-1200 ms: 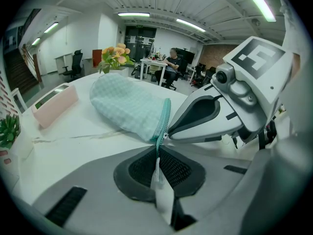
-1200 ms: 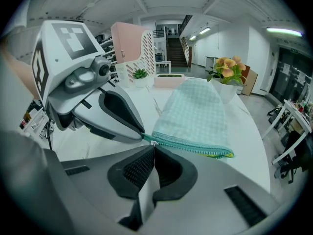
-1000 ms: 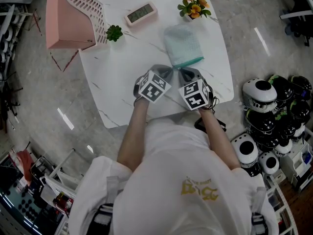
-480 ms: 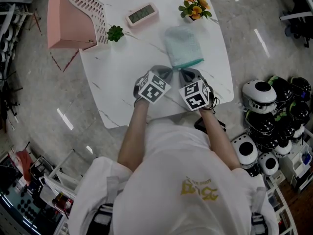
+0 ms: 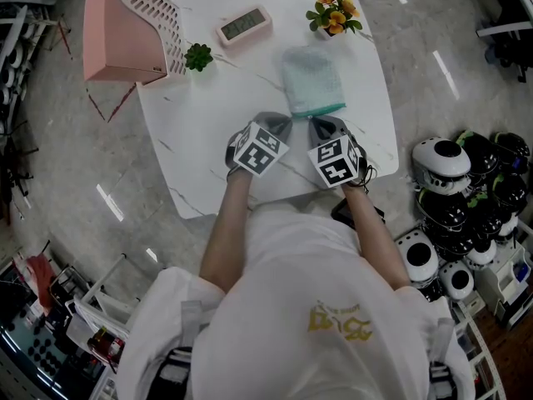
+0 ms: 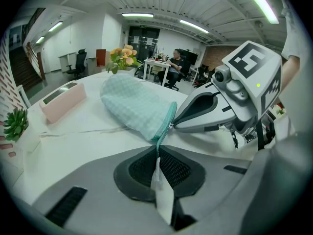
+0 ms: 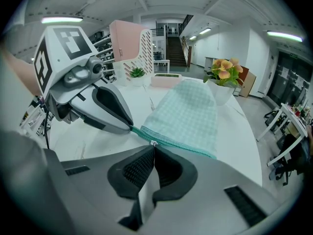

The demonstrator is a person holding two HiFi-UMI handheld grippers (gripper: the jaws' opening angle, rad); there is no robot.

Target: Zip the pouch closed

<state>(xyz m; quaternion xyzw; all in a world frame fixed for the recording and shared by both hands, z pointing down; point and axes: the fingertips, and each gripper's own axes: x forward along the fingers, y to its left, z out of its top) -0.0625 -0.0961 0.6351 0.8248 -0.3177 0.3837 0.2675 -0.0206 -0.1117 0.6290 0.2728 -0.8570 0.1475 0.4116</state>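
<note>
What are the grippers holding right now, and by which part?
Both hold the mint pouch: left gripper pinches its zipper-edge corner, right gripper pinches the zipper pull.

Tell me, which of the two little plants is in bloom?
The potted plant at the far right corner, beside the pouch: it bears orange flowers. The other plant, by the pink rack, is plain green.
</note>
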